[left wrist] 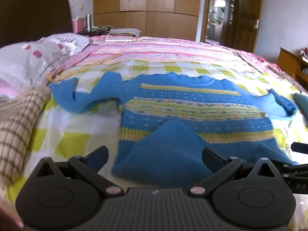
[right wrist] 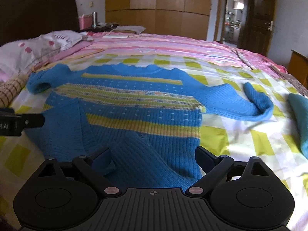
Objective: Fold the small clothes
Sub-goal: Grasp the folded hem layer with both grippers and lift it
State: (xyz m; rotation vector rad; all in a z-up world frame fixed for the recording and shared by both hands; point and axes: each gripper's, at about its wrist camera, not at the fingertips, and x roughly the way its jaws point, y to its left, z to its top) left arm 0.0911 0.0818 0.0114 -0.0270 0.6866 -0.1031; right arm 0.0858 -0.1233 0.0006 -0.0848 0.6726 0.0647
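Left wrist view puts the blue striped sweater in front of you, spread flat on the green-and-white checked sheet of the bed, its neckline away from you and its hem nearest. Part of that hem is folded up over the body in a blue peak. One sleeve zigzags out to the left; the other ends in a curled cuff on the right.

Your left gripper has its fingers spread wide apart, straddling the near edge of the sweater with nothing pinched. Your right gripper is likewise spread wide over the hem, holding nothing.

A teal garment lies on the sheet just past the right sleeve. A brown checked cloth sits to the left, beside the pillows. Beyond the pink striped bedding stands a wooden wardrobe.
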